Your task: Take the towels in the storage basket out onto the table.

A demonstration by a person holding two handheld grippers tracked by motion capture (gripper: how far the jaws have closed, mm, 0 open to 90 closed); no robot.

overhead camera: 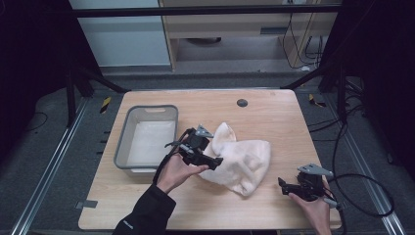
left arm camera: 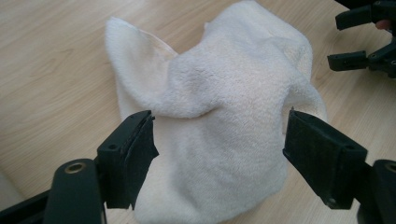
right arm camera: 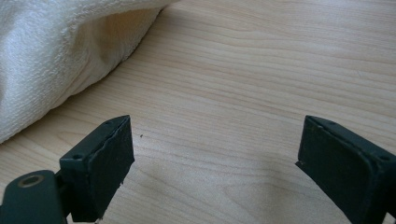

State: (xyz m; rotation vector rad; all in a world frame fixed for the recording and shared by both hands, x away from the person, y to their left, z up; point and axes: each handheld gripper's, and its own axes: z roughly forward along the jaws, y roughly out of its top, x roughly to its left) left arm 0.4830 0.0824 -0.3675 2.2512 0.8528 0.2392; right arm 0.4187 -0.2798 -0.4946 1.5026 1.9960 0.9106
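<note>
Cream towel [overhead camera: 242, 161] — crumpled, mid-table, nearer the front edge. Left gripper [overhead camera: 214, 161] — jaws spread, astride its left side. Right gripper [overhead camera: 282, 185] — jaws parted, empty, near front right corner. Grey bin [overhead camera: 123, 141] — left edge.

Colours on the table
Cream towel [overhead camera: 240, 159], plain; light wood-grain table [overhead camera: 274, 112]; grey bin [overhead camera: 128, 128], white inside; black grippers [overhead camera: 215, 161].

Towel [overhead camera: 240, 159] is laid mid-worktop [overhead camera: 274, 117]; bin [overhead camera: 147, 139] is set just left of it. Left claw [overhead camera: 216, 161] is placed over towel's left edge, right claw [overhead camera: 282, 185] right of towel, apart.
</note>
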